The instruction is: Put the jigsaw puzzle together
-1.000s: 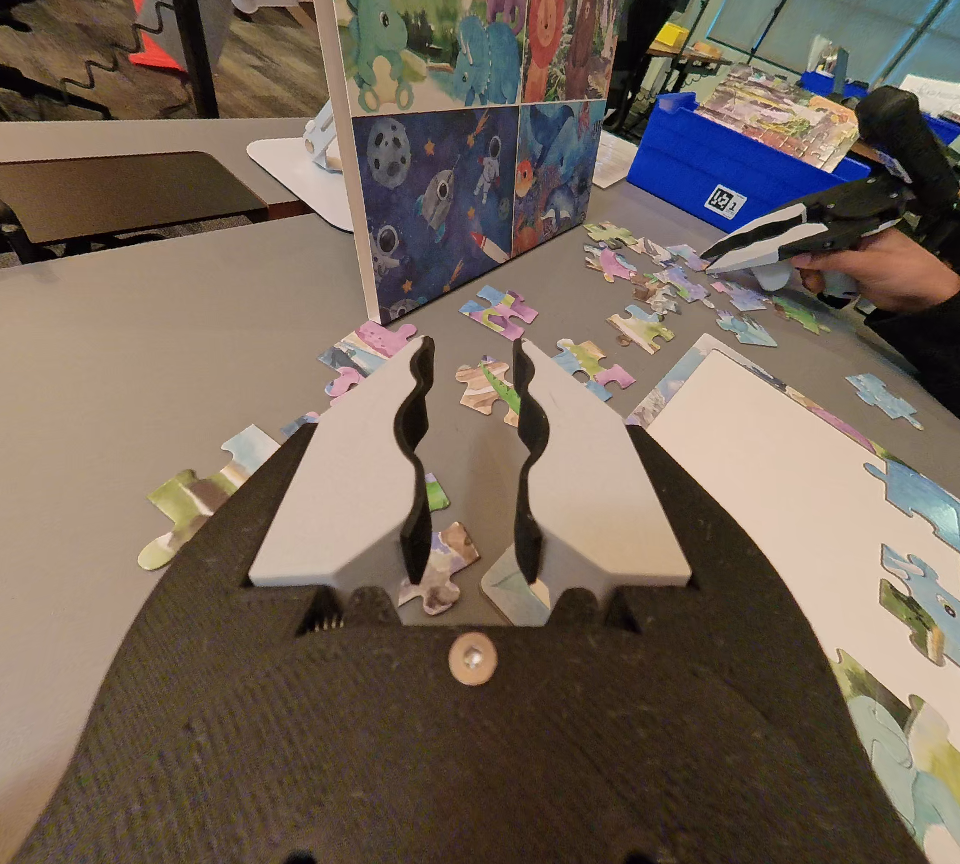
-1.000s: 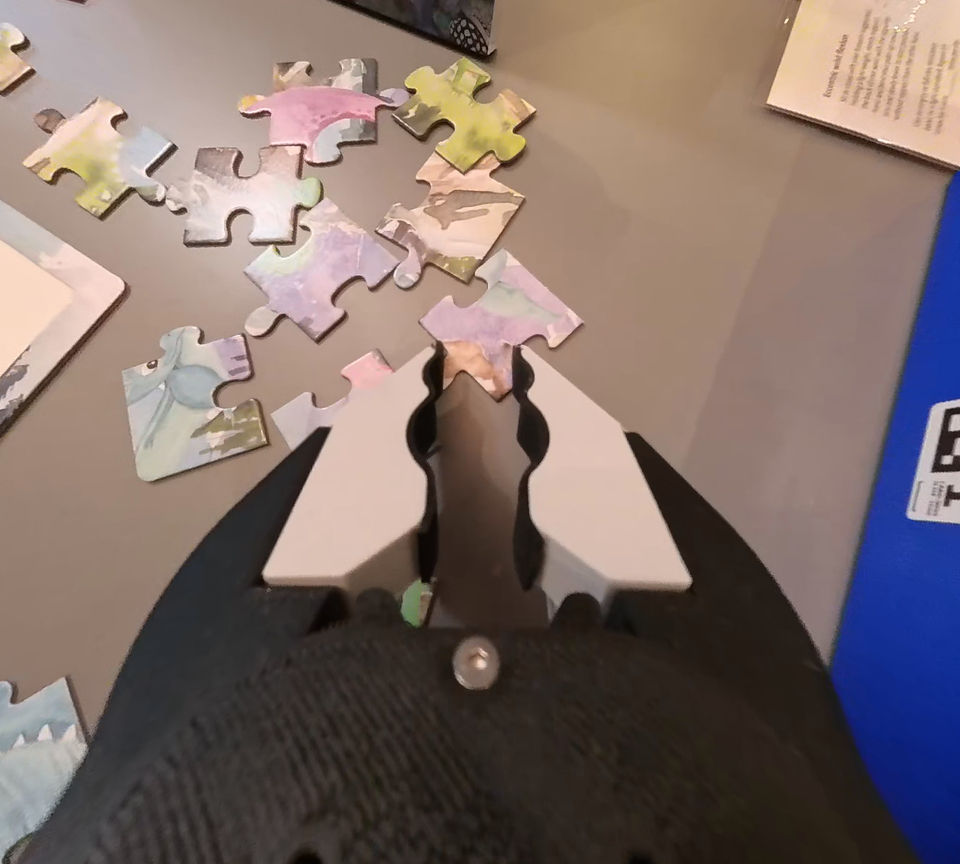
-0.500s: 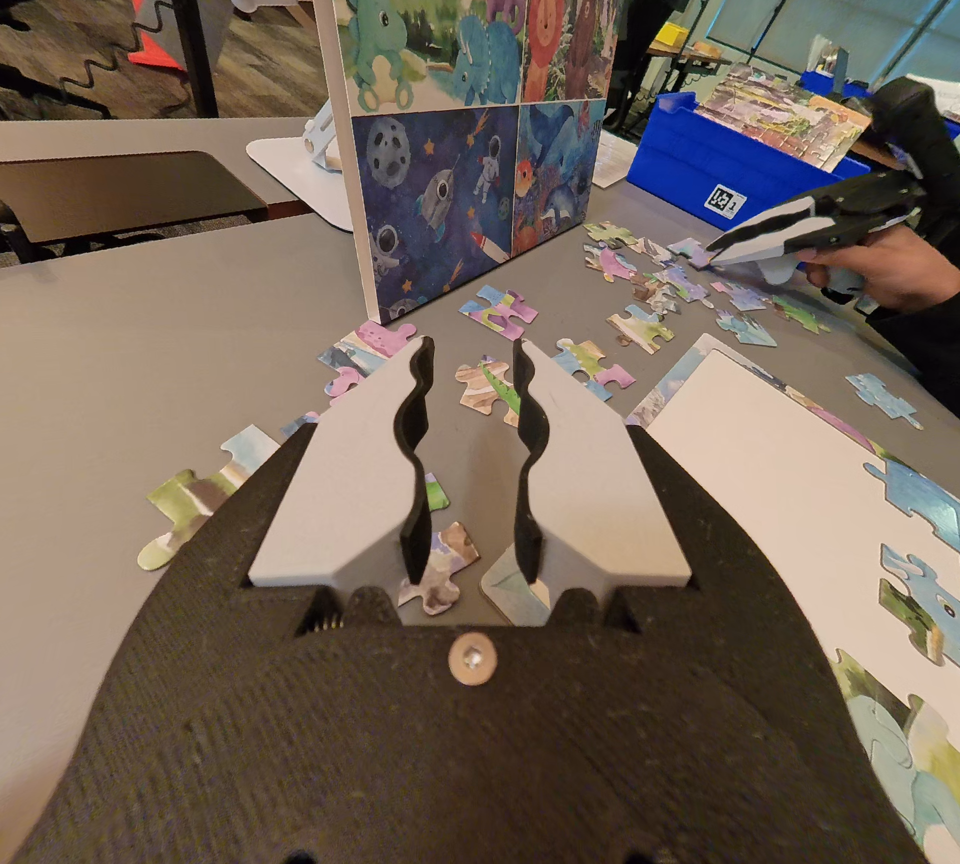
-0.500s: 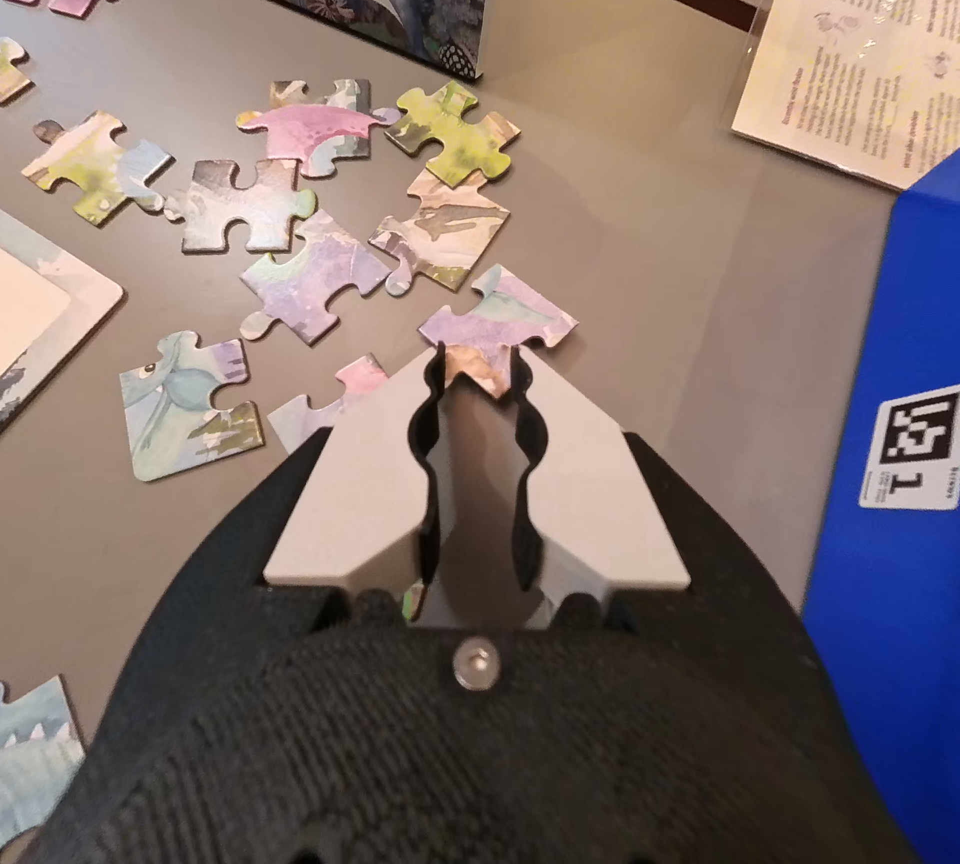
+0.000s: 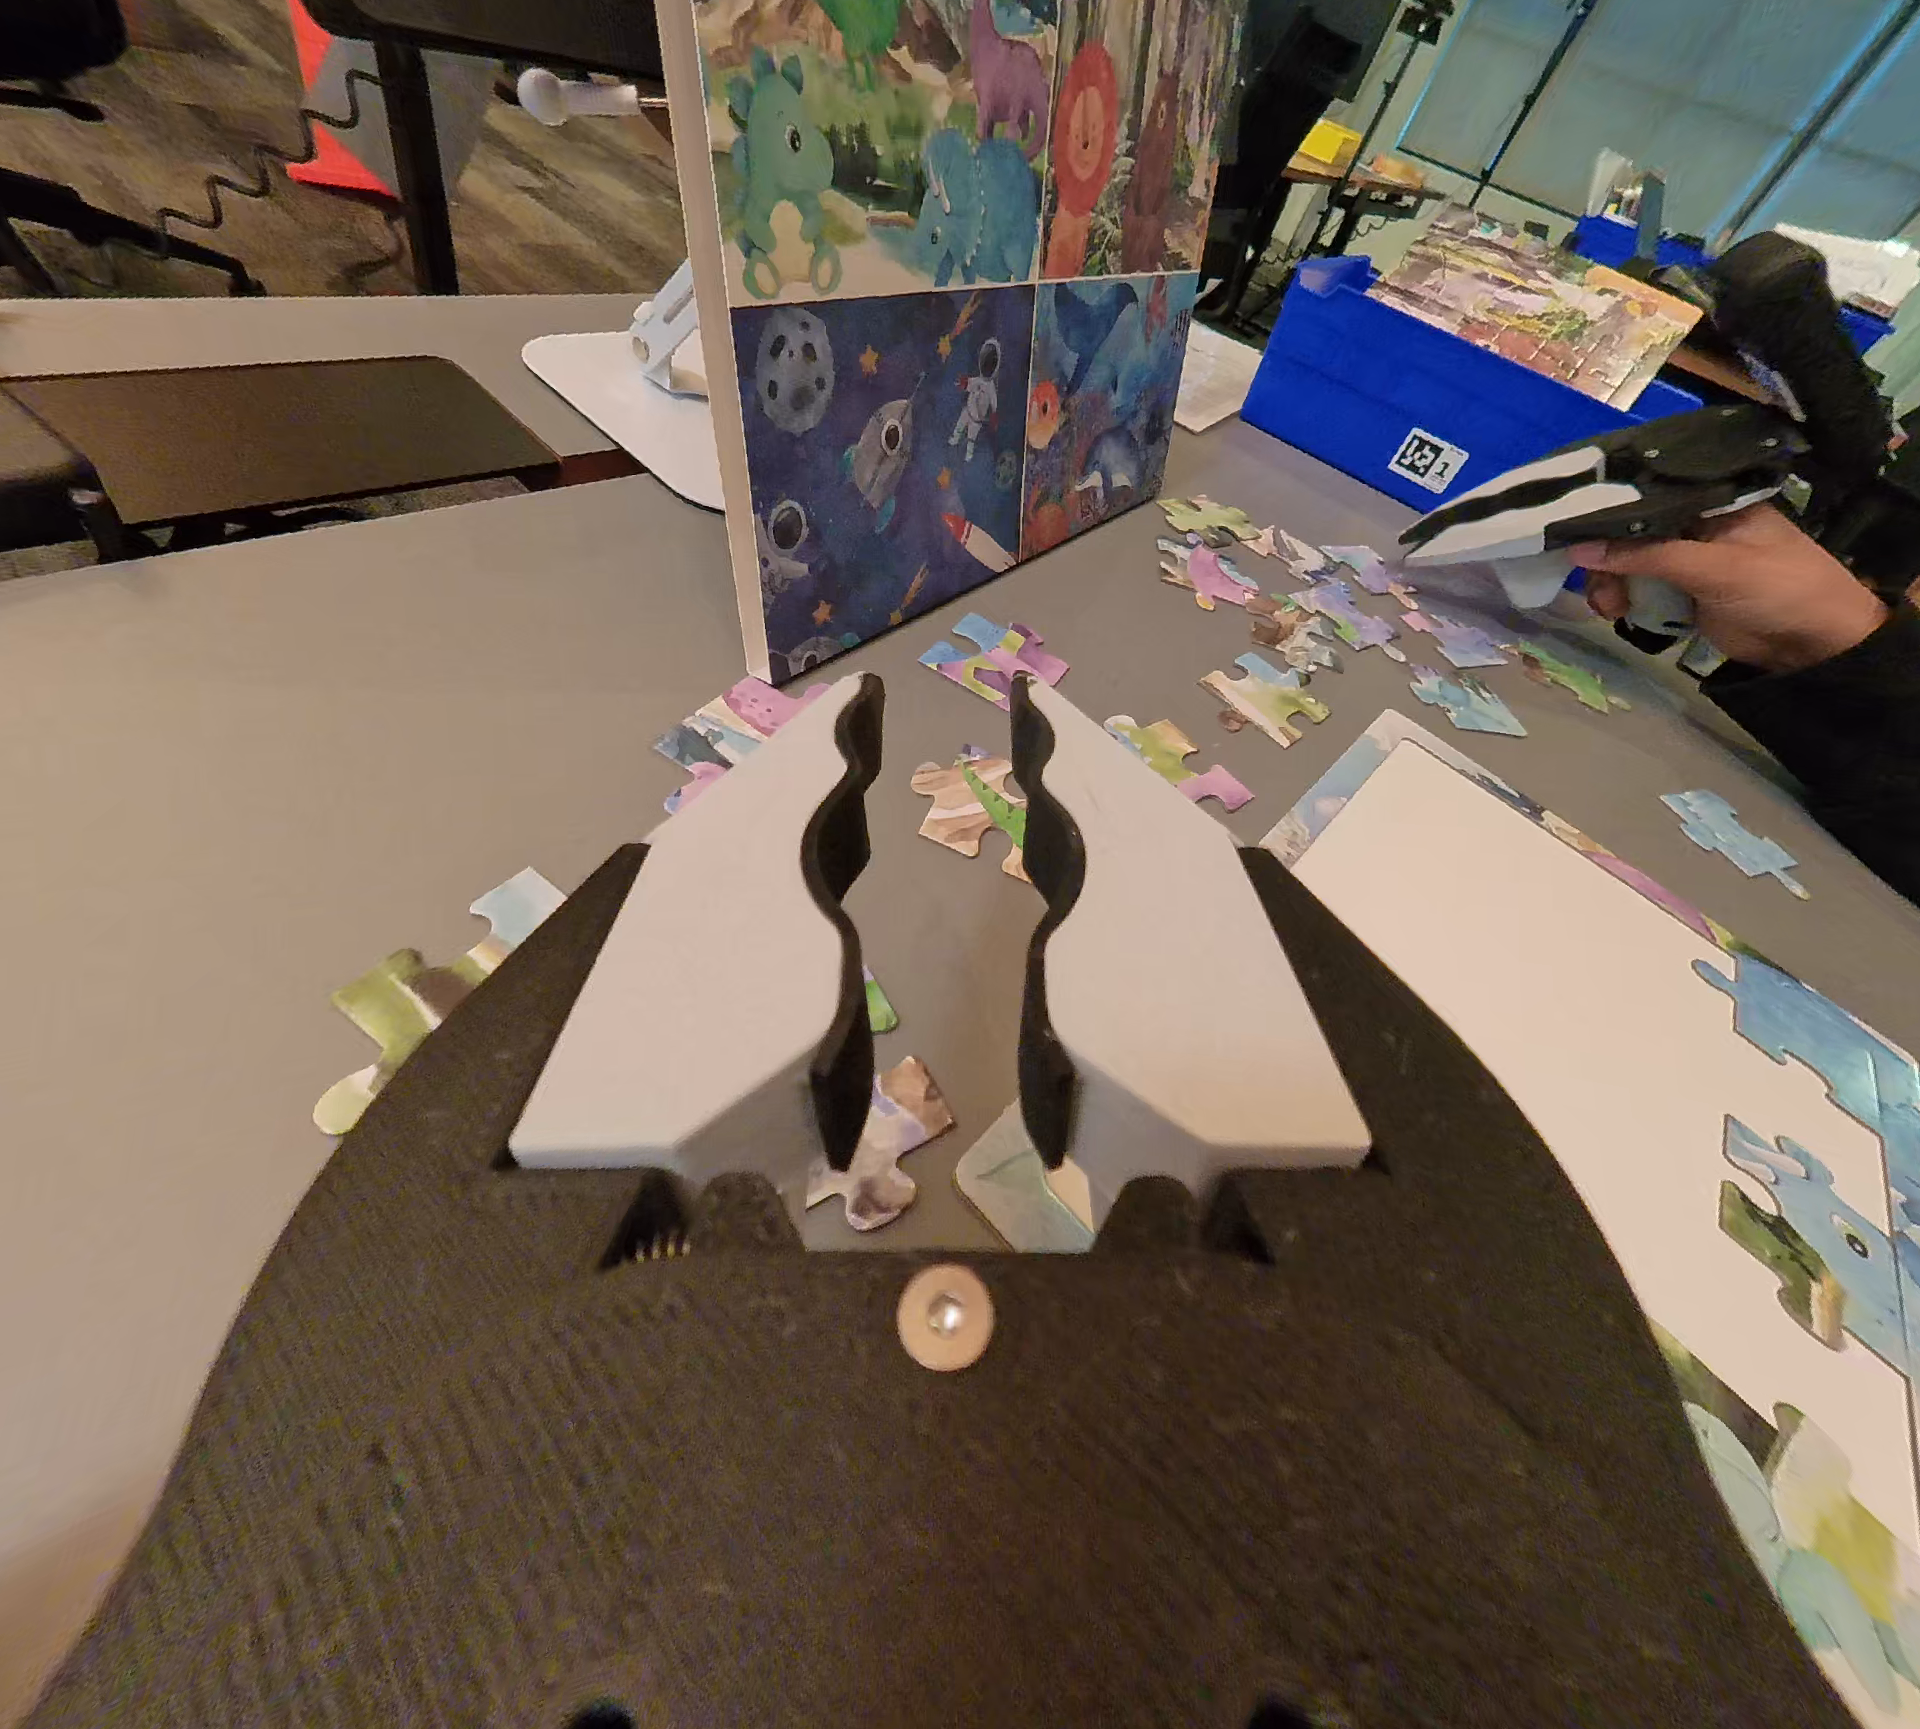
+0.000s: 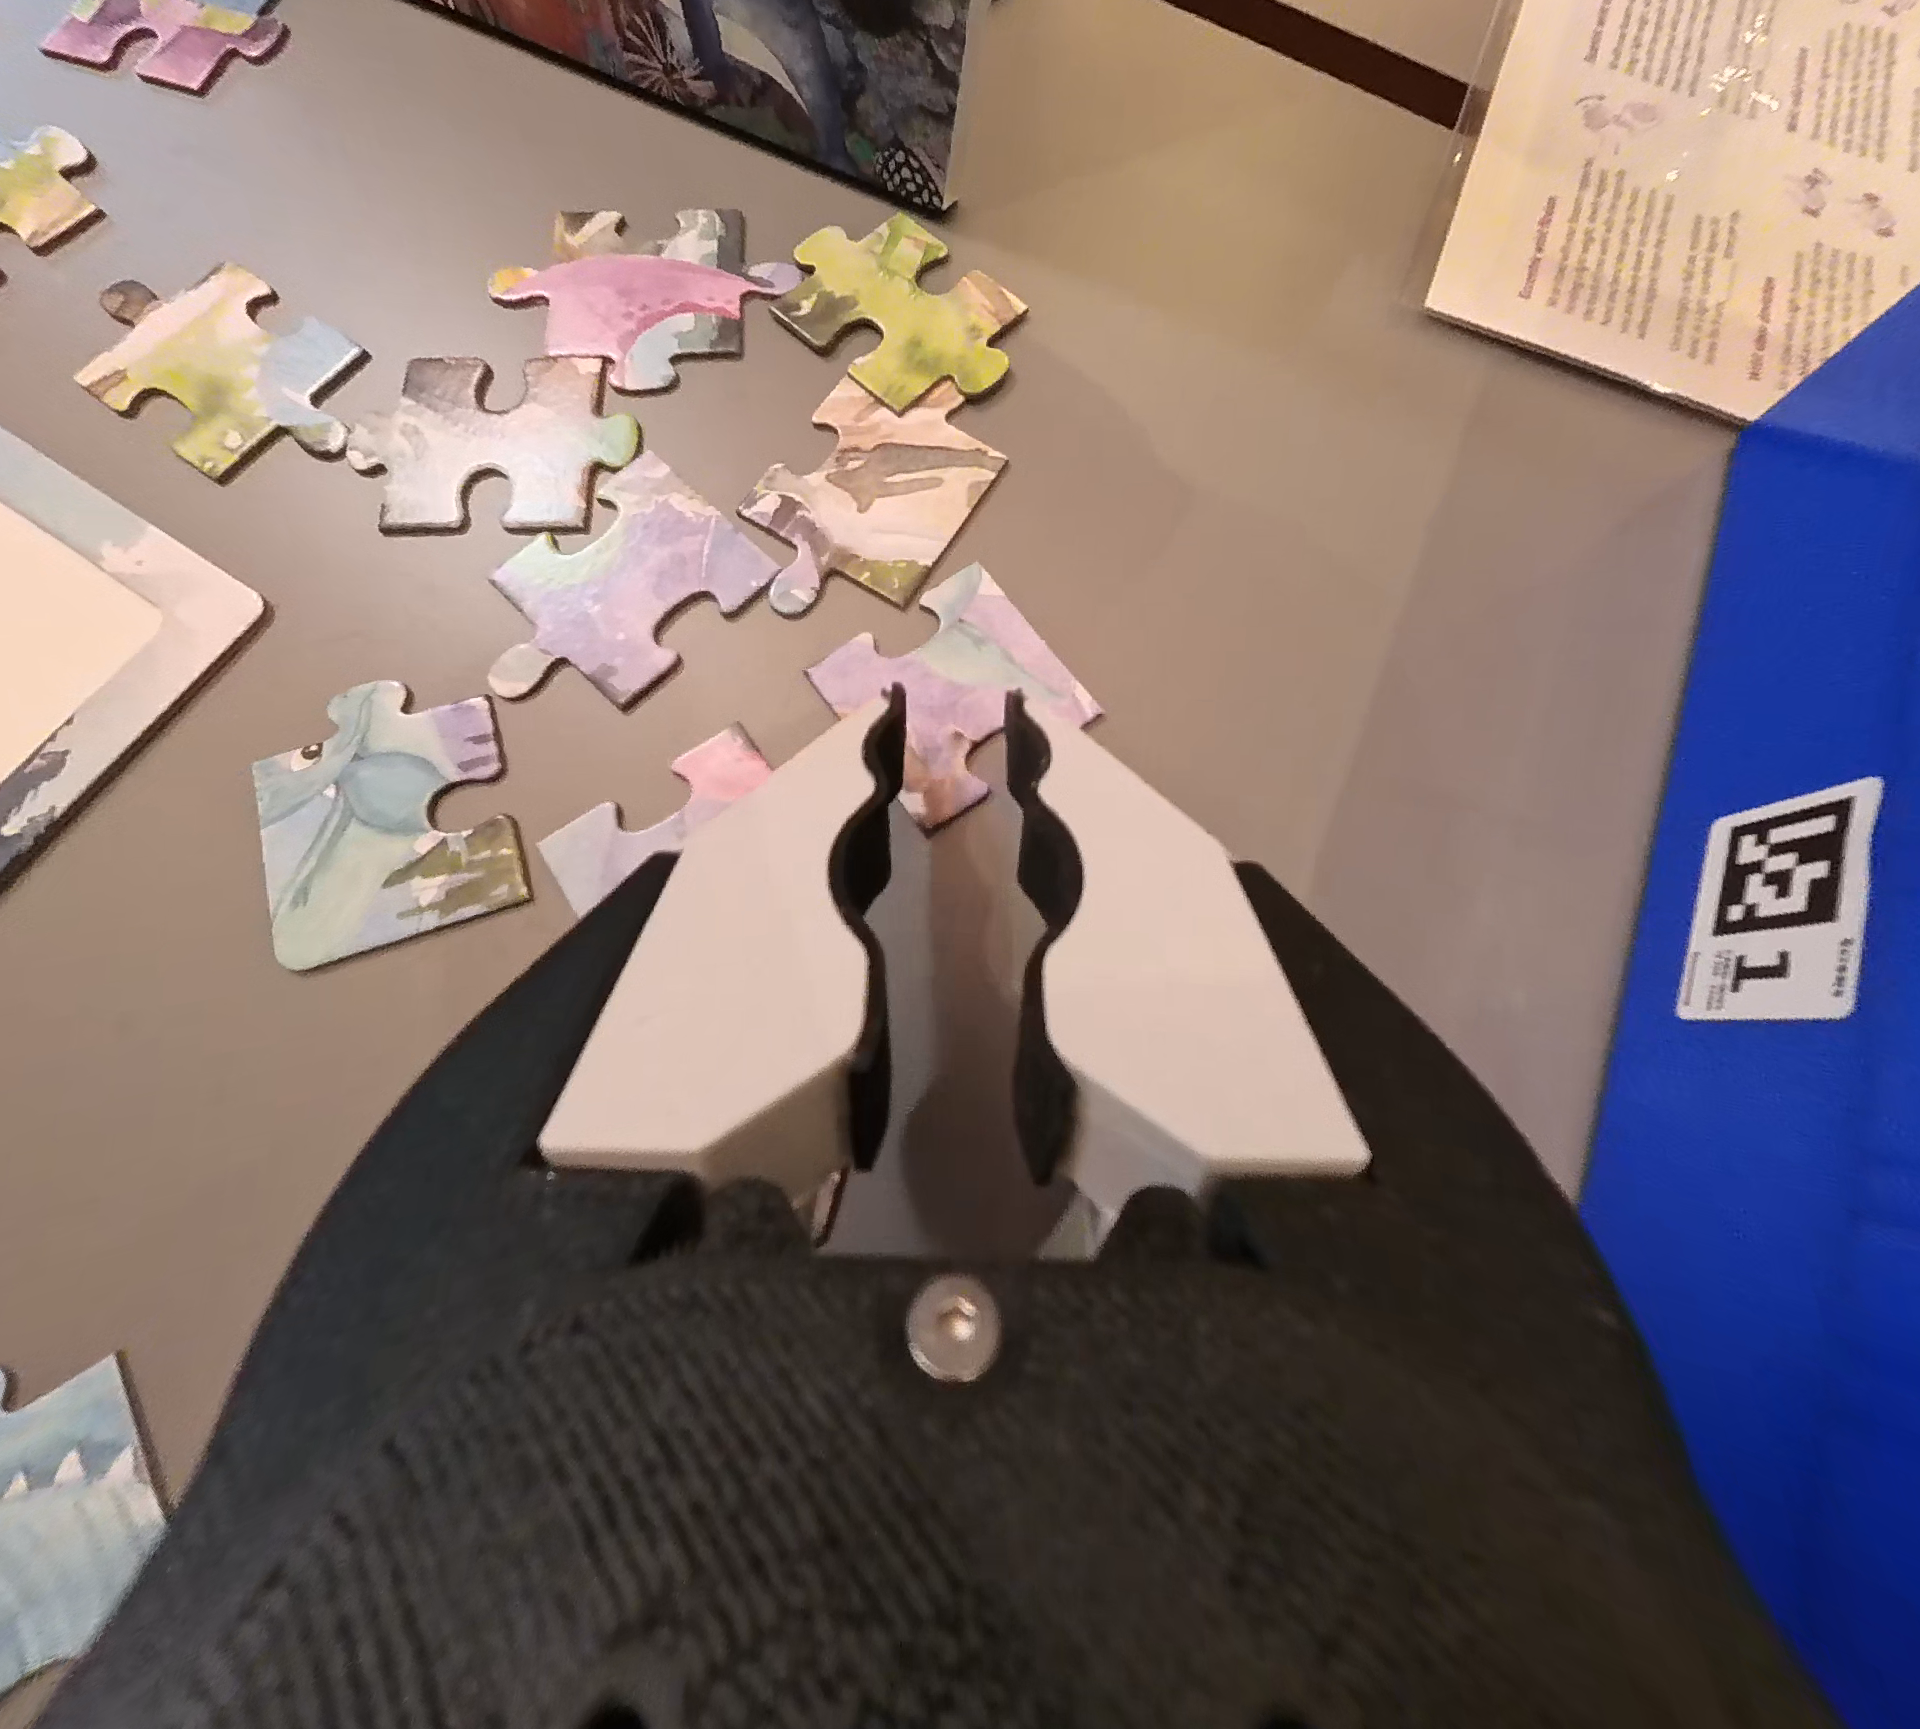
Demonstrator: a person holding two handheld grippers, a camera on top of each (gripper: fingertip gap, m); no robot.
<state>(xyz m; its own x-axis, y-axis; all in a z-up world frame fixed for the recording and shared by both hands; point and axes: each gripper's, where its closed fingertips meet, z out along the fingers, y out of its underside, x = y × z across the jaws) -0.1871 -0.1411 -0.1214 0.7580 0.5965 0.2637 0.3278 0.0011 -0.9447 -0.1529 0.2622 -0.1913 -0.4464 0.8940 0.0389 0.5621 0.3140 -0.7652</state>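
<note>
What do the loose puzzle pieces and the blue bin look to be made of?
Puzzle pieces: likely printed cardboard with a matte face; cut edges show a thin brownish layer. Blue bin: probably moulded plastic, smooth with a slight sheen and uniform colour.

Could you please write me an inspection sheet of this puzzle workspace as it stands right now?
Surface: grey table, flat, pieces scattered across it.
Job's things: white puzzle tray with a few blue pieces seated at its right side; loose pieces lie beside the tray; upright picture board.
Clutter: blue bin with a square marker label; printed sheet.
Grippers: left hand-held gripper open, empty, above loose pieces; right hand-held gripper open, tips over a purple piece.
Cables: coiled cord on the floor behind.
Surroundings: dark table legs, tripods, large windows.
</note>
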